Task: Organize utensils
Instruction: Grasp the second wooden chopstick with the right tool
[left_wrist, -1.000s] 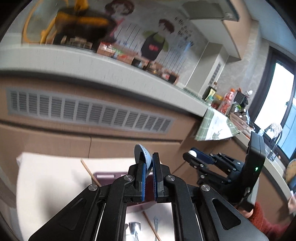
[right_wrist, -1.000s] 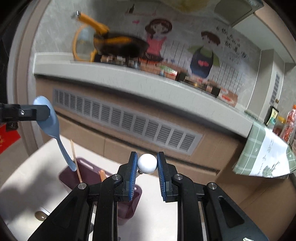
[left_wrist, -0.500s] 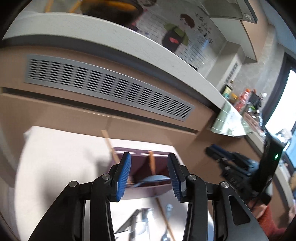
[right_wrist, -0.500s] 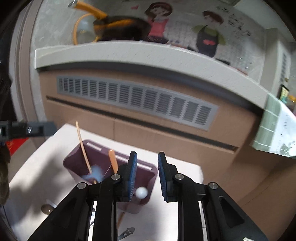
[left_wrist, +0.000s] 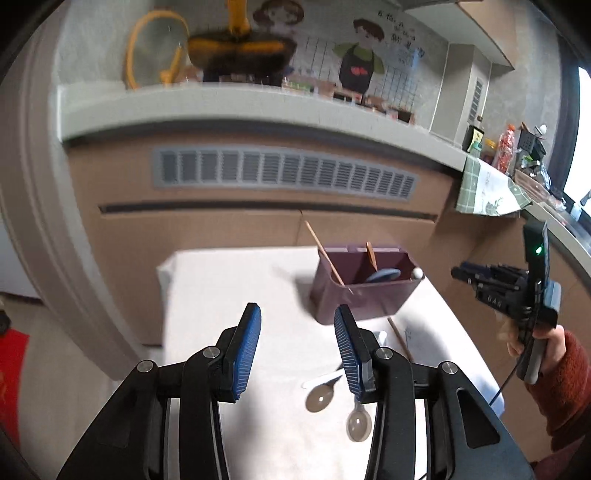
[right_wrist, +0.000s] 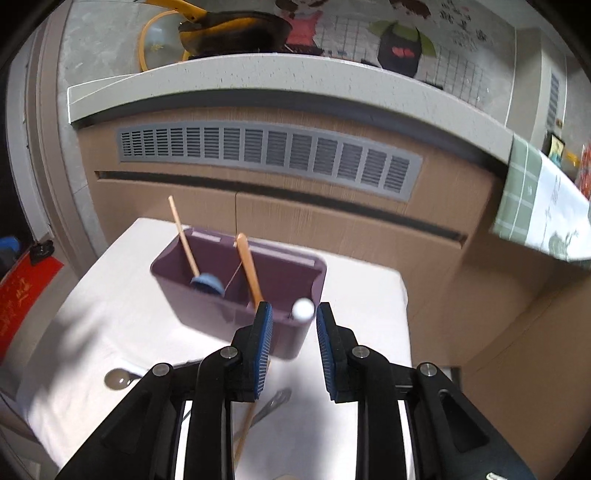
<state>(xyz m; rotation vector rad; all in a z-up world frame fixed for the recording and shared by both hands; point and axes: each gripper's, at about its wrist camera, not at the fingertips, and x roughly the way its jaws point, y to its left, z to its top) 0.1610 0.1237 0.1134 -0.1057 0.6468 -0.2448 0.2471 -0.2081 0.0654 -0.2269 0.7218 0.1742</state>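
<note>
The purple bin (right_wrist: 236, 291) is sitting on the white table (right_wrist: 110, 317), toward the back edge, in front of a brown cabinet with a grey vent (right_wrist: 266, 155). In the right wrist view a thin wooden stick (right_wrist: 183, 236) is leaning out of the bin's left compartment toward 11 o'clock, with the blue spoon (right_wrist: 207, 282) lying low in that compartment beside it. An orange-handled utensil (right_wrist: 249, 269) is standing by the divider, and a white ball-ended utensil (right_wrist: 303, 309) is resting at the bin's near right rim.

The right gripper (right_wrist: 293, 341) is hovering just short of the bin, its blue pads spread apart with the white ball showing between them and nothing clamped. The left gripper (left_wrist: 297, 350) is hanging over the table at 7 o'clock from the bin, fingers wide apart and empty.

On the cloth at 6 o'clock from the bin, two clear spoons (left_wrist: 319, 400) are lying bowl-up, partly hidden behind the left gripper's right finger, and a loose chopstick (left_wrist: 399, 338) is lying beside them. A green checked towel (left_wrist: 484, 192) is hanging off the counter at 2 o'clock.

A second ago the left gripper was pinching the blue spoon and the right was pinching the white ball; both have since been dropped into the bin, and both grippers have opened and pulled back.
</note>
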